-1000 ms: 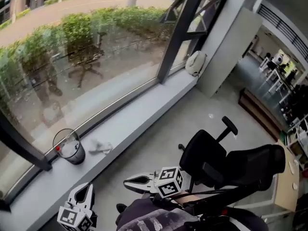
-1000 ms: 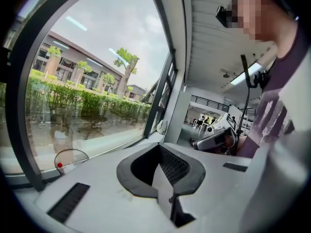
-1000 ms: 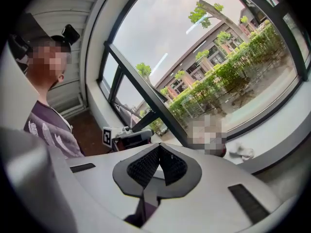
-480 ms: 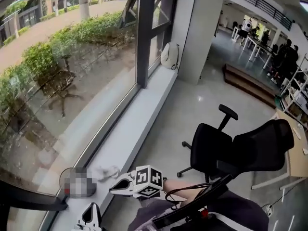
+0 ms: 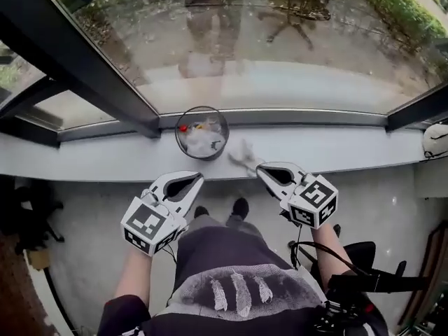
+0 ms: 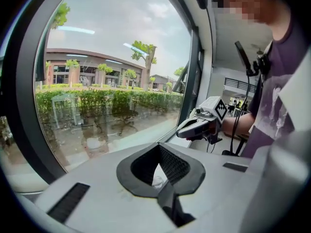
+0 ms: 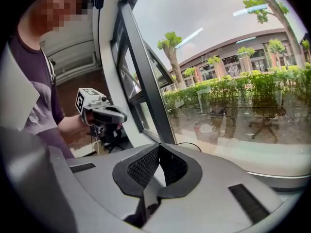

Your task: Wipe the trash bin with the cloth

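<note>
On the sill (image 5: pixel 98 165), against its window edge, sits the bin (image 5: pixel 201 133). The cloth (image 5: pixel 244 159) lies just right of it, nearer the front edge. The left hand-held gripper (image 5: pixel 195 179) and right hand-held gripper (image 5: pixel 261 169) hang just off that edge, both closed and empty.

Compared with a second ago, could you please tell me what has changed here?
The person has turned to face the window sill squarely. Both grippers have come forward toward it: the left gripper, earlier at the picture's bottom edge, now shows fully, and the right gripper points near the cloth. Nothing was gripped; both stay shut and empty. The trash bin and cloth remain side by side there.
</note>
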A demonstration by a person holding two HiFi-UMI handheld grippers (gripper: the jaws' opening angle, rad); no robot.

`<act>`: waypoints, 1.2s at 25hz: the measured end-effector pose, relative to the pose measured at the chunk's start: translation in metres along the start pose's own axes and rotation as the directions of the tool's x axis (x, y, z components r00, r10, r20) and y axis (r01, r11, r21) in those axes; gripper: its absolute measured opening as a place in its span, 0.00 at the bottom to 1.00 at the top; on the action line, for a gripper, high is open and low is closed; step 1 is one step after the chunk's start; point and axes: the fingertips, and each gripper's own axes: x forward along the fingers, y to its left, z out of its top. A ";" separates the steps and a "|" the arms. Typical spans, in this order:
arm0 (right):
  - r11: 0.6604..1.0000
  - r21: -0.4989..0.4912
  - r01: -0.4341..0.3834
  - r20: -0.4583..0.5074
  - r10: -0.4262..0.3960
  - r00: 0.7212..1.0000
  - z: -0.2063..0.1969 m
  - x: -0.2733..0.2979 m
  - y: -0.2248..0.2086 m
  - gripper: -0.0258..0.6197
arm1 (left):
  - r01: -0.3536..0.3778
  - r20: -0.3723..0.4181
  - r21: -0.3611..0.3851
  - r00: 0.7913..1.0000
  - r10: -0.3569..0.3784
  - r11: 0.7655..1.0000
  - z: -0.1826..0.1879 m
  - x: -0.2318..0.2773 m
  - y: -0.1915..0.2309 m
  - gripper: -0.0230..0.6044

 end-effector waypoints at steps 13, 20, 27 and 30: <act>0.996 -0.088 0.024 -0.307 -0.050 0.951 -0.050 0.086 -0.008 0.10 | 0.013 -0.109 0.095 0.994 -0.003 0.995 -0.061 0.059 0.085 0.03; 0.986 -0.151 0.067 -0.560 -0.141 0.816 -0.122 0.126 -0.040 0.45 | 0.218 -0.311 0.219 0.939 -0.144 0.951 -0.143 0.089 0.102 0.26; 0.980 -0.166 0.110 -0.728 -0.197 0.657 -0.214 0.130 -0.111 0.48 | 0.341 -0.545 0.406 0.835 -0.074 0.848 -0.229 0.134 0.100 0.40; 0.973 -0.194 0.127 -0.756 -0.231 0.613 -0.250 0.148 -0.142 0.48 | 0.324 -0.593 0.459 0.805 0.013 0.827 -0.257 0.146 0.110 0.40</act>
